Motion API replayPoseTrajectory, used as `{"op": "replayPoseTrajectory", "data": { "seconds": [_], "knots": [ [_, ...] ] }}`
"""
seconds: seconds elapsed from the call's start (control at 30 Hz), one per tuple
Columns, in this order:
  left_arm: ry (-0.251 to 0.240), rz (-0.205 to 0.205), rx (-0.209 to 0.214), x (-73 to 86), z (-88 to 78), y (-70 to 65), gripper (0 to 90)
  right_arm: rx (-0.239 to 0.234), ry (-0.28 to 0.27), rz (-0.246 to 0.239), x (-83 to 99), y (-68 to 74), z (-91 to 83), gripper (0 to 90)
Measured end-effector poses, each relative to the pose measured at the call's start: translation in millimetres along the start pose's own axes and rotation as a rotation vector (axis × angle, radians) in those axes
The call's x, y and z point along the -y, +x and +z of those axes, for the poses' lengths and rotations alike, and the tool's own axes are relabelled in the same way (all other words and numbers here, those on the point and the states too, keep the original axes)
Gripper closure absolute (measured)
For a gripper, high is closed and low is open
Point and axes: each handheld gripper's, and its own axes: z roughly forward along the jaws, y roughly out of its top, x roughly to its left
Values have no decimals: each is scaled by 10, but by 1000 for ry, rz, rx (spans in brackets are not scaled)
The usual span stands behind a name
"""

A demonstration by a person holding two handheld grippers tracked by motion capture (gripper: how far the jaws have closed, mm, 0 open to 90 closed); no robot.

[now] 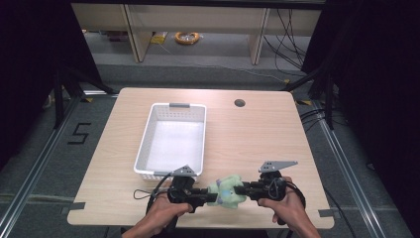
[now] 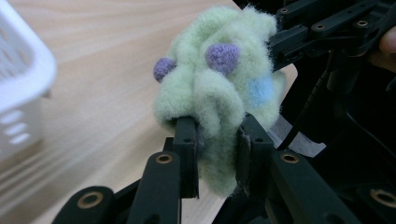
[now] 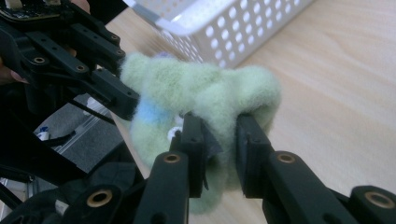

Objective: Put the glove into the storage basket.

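The room behind is dim, with dark curtains at both sides, a grey floor marked with tape and rails, pale cabinet legs at the back and a coil of orange cable [image 1: 187, 37] lying on the floor far beyond the claws. The light wooden bench [image 1: 247, 139] fills the middle, with a round cable hole [image 1: 239, 103] well beyond the right claw.

A white perforated basket [image 1: 148, 134] stands on the bench just beyond the left claw, its near rim close to that claw's grey plate. Nothing lies between the claws and the basket.

At the bench's near edge the left claw [image 1: 210, 196] and the right claw [image 1: 238, 189] face each other, each in one hand. Between them hangs a fluffy pale green soft toy [image 1: 227, 191] with purple knobs and a light blue patch. In the left gripper view the left claw [image 2: 215, 140] is partly closed, its pads pinching a fold of the toy [image 2: 219, 88]. In the right gripper view the right claw [image 3: 219, 135] is likewise partly closed and clamps another fold of the toy [image 3: 205, 93]. The toy looks lifted clear of the bench.
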Motion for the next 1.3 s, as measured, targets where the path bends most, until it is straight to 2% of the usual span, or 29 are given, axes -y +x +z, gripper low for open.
{"op": "replayPoseTrajectory", "data": {
  "seconds": [0.1, 0.13, 0.17, 0.2, 0.27, 0.3, 0.4, 0.47, 0.5, 0.53, 0.57, 0.6, 0.63, 0.67, 0.7, 0.77, 0.87, 0.9, 0.93, 1.03, 1.13, 1.17, 1.2, 1.23, 1.3],
  "knots": [
    [-6, 22, -16, -93, -137, -20, 722, -17, -25, -42, -127, 46, -6, 763],
    [-7, 26, -24, -114, -168, -27, 722, -12, -27, -46, -169, 72, -15, 763],
    [-7, 36, -23, -142, -210, -32, 722, -13, -18, -29, -197, 109, -27, 763],
    [-9, 46, -30, -171, -249, -33, 721, -18, -29, -42, -240, 125, -22, 763],
    [-17, 43, -35, -221, -319, -33, 721, -15, -28, -47, -329, 172, -20, 763],
    [-17, 47, -45, -243, -353, -29, 721, -18, -39, -79, -379, 166, -8, 763],
    [-29, 42, -57, -316, -480, 17, 720, -27, -40, -68, -509, 199, 25, 763],
    [-28, 47, -72, -345, -538, 51, 720, -24, -63, -105, -586, 185, 77, 762],
    [-31, 41, -76, -360, -565, 74, 720, -25, -43, -80, -627, 209, 92, 762],
    [-28, 34, -74, -382, -608, 115, 719, -37, -51, -86, -669, 207, 133, 763],
    [-31, 31, -87, -396, -638, 140, 719, -28, -44, -97, -726, 213, 167, 763],
    [-35, 25, -103, -410, -667, 165, 719, -39, -46, -96, -769, 218, 206, 763],
    [-34, 22, -98, -428, -700, 199, 719, -29, -40, -99, -813, 219, 237, 763],
    [-37, 20, -108, -445, -737, 228, 719, -33, -37, -84, -856, 236, 271, 763],
    [-52, 10, -118, -455, -755, 243, 719, -29, -36, -107, -904, 221, 302, 763],
    [-39, 10, -117, -495, -821, 311, 719, -37, -22, -91, -1005, 255, 366, 763],
    [-33, 8, -142, -562, -920, 404, 718, -29, -23, -117, -1127, 268, 459, 763],
    [-44, 6, -155, -570, -933, 424, 718, -28, -25, -125, -1159, 272, 492, 763],
    [-33, 7, -160, -580, -953, 445, 717, -44, -18, -96, -1189, 294, 521, 763],
    [-32, -4, -170, -601, -1001, 529, 718, -24, 0, -96, -1277, 310, 596, 763],
    [-19, -24, -183, -628, -1047, 634, 718, -20, 8, -102, -1347, 299, 679, 763],
    [-16, -27, -187, -632, -1051, 660, 717, -28, 19, -83, -1382, 303, 731, 763],
    [-13, -33, -189, -640, -1059, 694, 717, -19, 17, -101, -1402, 283, 763, 762],
    [-9, -41, -189, -646, -1067, 728, 717, -23, 27, -87, -1422, 290, 797, 763],
    [-8, -46, -211, -648, -1070, 784, 717, -17, 36, -92, -1457, 281, 871, 763]
  ]
}}
